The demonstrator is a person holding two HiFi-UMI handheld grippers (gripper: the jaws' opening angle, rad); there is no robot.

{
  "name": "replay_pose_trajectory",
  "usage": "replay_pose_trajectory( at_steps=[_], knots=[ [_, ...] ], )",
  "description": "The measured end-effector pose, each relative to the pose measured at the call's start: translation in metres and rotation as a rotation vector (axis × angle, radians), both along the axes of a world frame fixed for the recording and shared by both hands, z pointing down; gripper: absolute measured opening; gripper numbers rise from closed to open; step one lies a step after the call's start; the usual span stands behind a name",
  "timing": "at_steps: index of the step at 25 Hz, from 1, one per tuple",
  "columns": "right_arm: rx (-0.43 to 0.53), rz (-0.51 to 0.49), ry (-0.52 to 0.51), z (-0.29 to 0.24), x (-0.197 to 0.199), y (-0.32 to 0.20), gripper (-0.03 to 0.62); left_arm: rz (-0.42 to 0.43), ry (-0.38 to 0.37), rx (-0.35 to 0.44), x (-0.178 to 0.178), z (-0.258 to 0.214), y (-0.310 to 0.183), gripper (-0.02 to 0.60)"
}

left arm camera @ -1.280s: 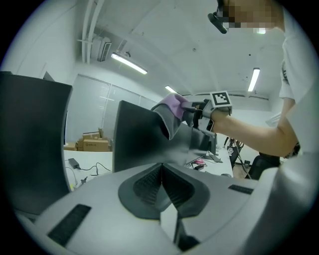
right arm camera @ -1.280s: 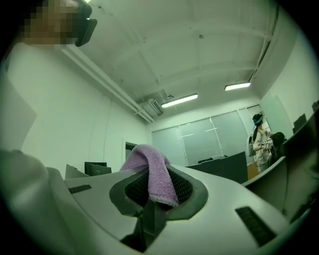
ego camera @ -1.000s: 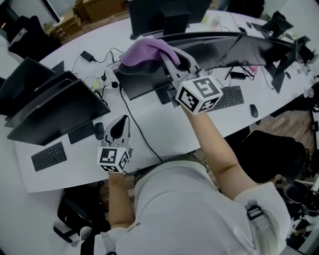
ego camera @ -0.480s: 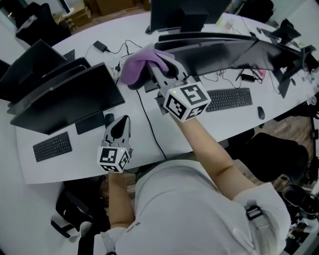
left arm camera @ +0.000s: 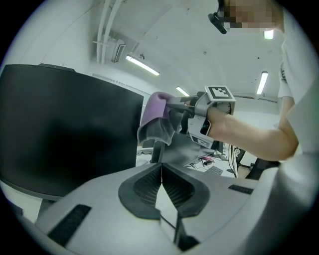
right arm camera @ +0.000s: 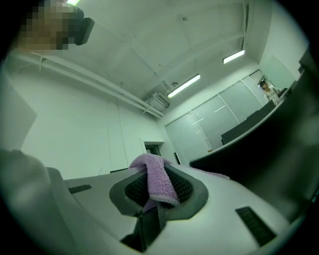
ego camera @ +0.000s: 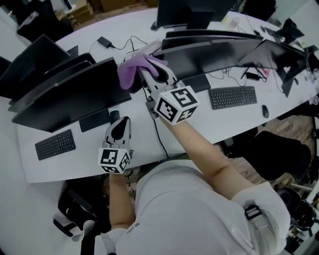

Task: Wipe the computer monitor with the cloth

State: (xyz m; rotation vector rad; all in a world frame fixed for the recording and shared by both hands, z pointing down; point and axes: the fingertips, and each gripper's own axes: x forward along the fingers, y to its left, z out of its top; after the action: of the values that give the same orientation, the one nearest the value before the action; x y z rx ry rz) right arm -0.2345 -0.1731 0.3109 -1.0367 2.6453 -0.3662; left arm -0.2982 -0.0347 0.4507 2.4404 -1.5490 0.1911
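Observation:
My right gripper (ego camera: 149,74) is shut on a purple cloth (ego camera: 132,69), held up between two dark monitors: one to the left (ego camera: 70,97) and a wide curved one to the right (ego camera: 209,52). In the right gripper view the cloth (right arm camera: 157,182) is pinched between the jaws. The left gripper view shows the cloth (left arm camera: 153,117) hanging beside the left monitor's screen (left arm camera: 70,129). My left gripper (ego camera: 119,128) rests low over the white desk (ego camera: 84,159), shut with nothing in it; its pads (left arm camera: 149,187) meet.
Keyboards lie at the left (ego camera: 55,144) and right (ego camera: 233,97) of the desk. A mouse (ego camera: 264,111), cables (ego camera: 154,134) and further monitors (ego camera: 187,12) stand around. A black chair (ego camera: 279,154) is at the right, beside the person's body.
The right gripper with the cloth has moved left and nearer, away from the curved monitor toward the left monitor's edge. The left gripper has stayed put.

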Motion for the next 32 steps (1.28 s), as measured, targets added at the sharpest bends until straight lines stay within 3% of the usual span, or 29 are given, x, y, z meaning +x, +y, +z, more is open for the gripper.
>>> replay_pose_trajectory(
  at_steps=[9,14,19,32],
  knots=[
    [-0.065,0.116,-0.104,0.015,0.013,-0.012,0.055,0.013,-0.002,-0.020,-0.006,0.008,-0.003,0.003],
    [-0.112,0.175,-0.217,0.022,0.027,-0.014,0.054,0.029,-0.011,-0.031,-0.002,0.013,-0.003,0.003],
    [-0.172,0.180,-0.315,0.031,0.030,-0.015,0.054,0.032,-0.016,-0.042,-0.002,0.017,-0.002,0.003],
    [-0.268,0.167,-0.376,0.078,0.033,-0.018,0.054,0.021,-0.029,-0.091,-0.004,0.034,0.005,0.003]
  ],
)
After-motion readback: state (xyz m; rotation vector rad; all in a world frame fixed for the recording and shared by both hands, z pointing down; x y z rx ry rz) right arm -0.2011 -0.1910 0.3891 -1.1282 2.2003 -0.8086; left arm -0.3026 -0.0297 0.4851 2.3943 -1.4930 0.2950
